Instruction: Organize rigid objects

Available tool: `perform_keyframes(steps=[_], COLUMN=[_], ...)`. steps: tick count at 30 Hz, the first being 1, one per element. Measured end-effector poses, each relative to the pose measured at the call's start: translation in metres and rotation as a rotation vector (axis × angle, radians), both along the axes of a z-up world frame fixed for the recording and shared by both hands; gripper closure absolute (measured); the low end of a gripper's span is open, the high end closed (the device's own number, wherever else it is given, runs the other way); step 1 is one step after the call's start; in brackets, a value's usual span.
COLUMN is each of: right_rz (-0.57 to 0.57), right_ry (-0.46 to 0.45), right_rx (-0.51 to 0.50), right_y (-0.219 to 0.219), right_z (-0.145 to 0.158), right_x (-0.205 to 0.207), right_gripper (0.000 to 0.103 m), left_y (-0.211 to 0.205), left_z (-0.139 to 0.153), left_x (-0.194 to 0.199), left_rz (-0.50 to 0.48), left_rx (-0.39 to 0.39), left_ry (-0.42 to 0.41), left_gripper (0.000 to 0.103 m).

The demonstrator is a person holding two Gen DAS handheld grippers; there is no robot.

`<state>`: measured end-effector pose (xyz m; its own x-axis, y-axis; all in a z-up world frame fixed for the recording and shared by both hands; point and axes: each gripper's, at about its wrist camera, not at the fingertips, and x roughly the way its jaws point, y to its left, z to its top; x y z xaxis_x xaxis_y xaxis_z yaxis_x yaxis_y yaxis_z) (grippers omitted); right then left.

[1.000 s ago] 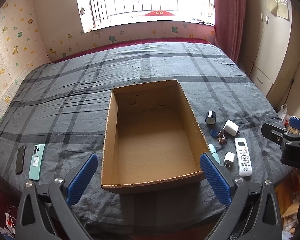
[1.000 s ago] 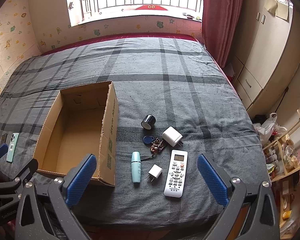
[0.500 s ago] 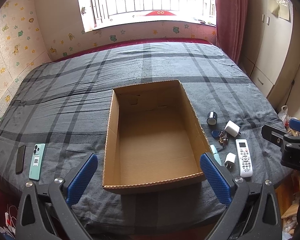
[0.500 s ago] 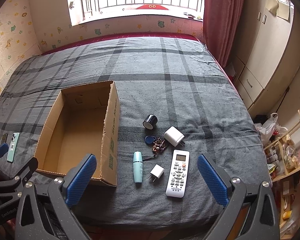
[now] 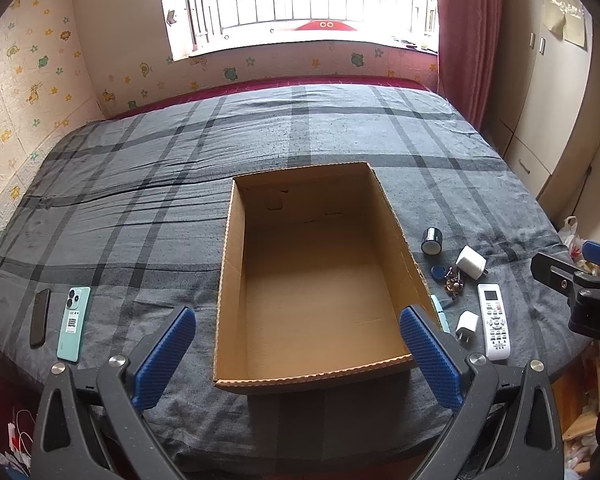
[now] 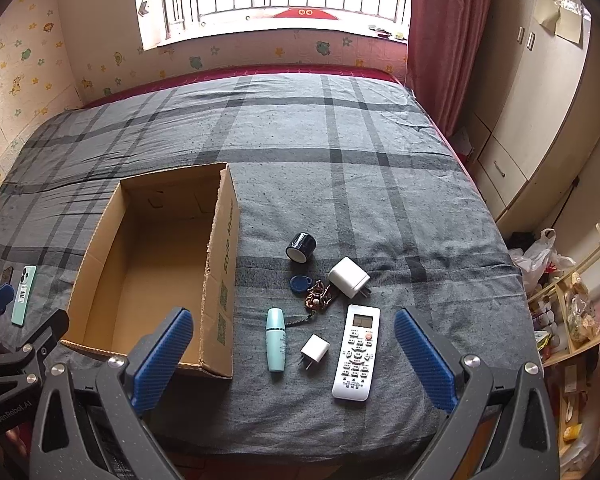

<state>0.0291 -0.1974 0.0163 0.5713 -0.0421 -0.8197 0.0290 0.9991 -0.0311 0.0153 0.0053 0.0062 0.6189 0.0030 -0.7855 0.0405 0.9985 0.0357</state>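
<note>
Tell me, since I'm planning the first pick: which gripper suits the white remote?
Right. The right gripper is open, with the remote between its fingers' lines; the left gripper faces the cardboard box.

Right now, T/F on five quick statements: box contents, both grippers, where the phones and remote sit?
1. The cardboard box is empty. True.
2. The right gripper is shut on the teal bottle. False: it is open, holding nothing.
3. The white remote lies inside the box. False: it lies on the bedspread, right of the box.
4. The teal phone and black phone lie left of the box. True.
5. The left gripper is open. True.
</note>
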Motion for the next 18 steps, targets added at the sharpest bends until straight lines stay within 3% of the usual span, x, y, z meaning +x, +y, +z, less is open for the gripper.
perform_keyframes(steps=[7,18], right_rz=[-0.014,-0.019], right_ry=[0.015,0.036], right_rx=[-0.002,-0.011], right_y=[-0.005,-0.008], right_z=[-0.006,-0.015], right_x=[0.005,0.013], right_gripper=[0.0,0.0], left_y=[0.015,0.057], left_z=[-0.008,-0.045], left_x=[0.011,0.049], left_rz=[0.017,0.082], left_rx=[-0.015,-0.026], left_ry=[-0.003,0.025], left_gripper=[0.0,0.0])
